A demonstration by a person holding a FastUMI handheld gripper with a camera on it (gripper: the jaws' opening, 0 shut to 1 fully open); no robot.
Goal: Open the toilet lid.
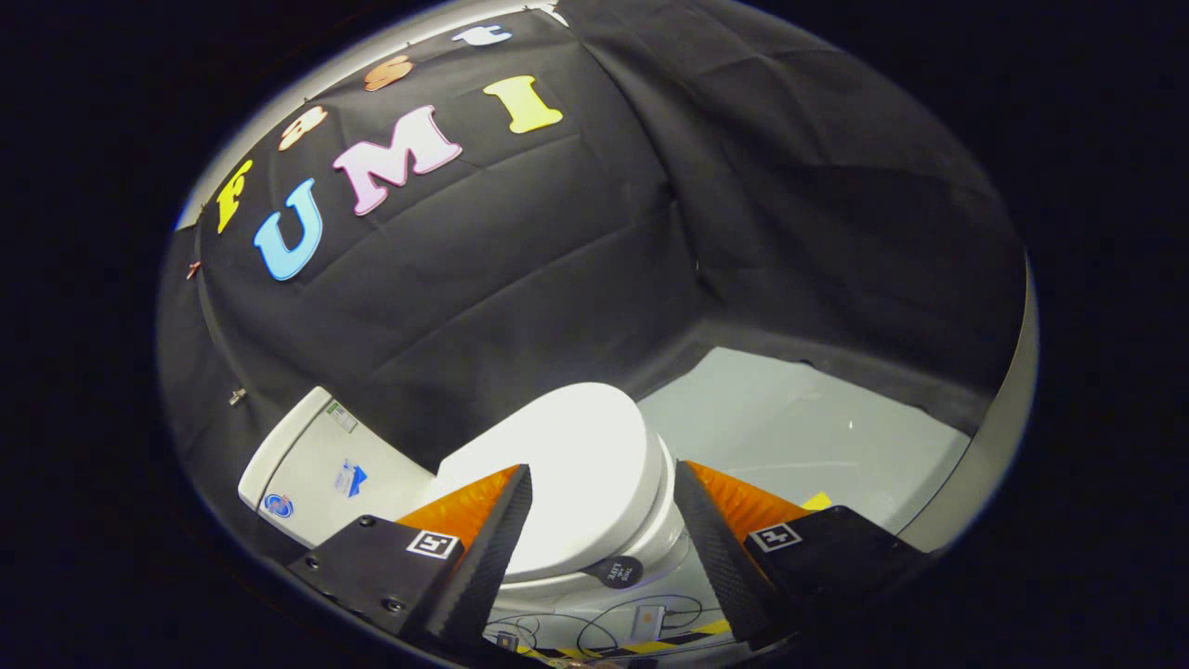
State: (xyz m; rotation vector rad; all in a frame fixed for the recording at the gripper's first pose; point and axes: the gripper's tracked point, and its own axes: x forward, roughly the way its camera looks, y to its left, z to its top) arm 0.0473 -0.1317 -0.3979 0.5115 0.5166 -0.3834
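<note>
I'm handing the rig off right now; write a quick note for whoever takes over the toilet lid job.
Hand-held gripper: open, fingers spread, holding nothing, hovering above the toilet.
Lid: down, closed on the seat, seen between the fingers and just beyond them. A small black tab sits at its front edge, between the fingertips. Tank lies off past the left finger.
Done: approach only.
Left: go down to the lid's front edge, catch it, swing the lid up toward the tank.
</note>
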